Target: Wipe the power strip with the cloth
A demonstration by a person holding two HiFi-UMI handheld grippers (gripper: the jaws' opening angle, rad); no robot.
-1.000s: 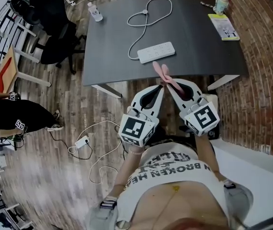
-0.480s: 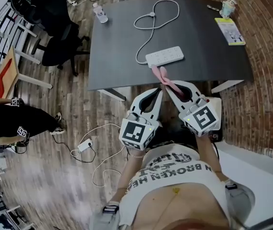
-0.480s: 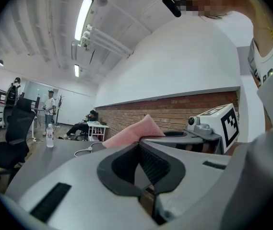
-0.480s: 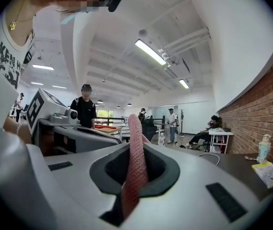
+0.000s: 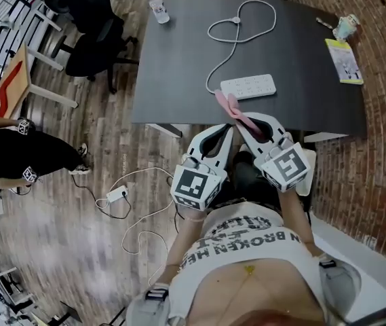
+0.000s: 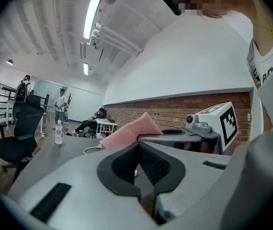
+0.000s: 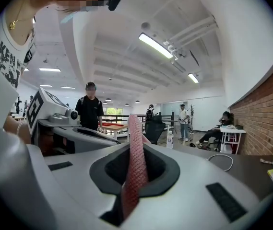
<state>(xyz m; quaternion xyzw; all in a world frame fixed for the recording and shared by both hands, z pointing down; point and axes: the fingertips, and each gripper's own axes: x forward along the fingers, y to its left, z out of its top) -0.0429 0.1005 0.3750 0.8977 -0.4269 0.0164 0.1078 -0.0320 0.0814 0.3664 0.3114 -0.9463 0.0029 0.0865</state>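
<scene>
Both grippers have advanced toward the table (image 5: 179, 66) over the last second; their tips now sit at its near edge rather than short of it. I find the right gripper (image 5: 243, 124) clamped on the pink cloth (image 5: 231, 105), which sticks out ahead of the jaws over the tabletop. The left gripper (image 5: 226, 129) is closed on nothing and rides just beside the right. The strip (image 5: 247, 87) lies flat near the table's front edge, its cable looping away behind it. The cloth tip is near the strip's left end but apart from it. Wiping has not begun; in my judgement a short reach forward remains.
</scene>
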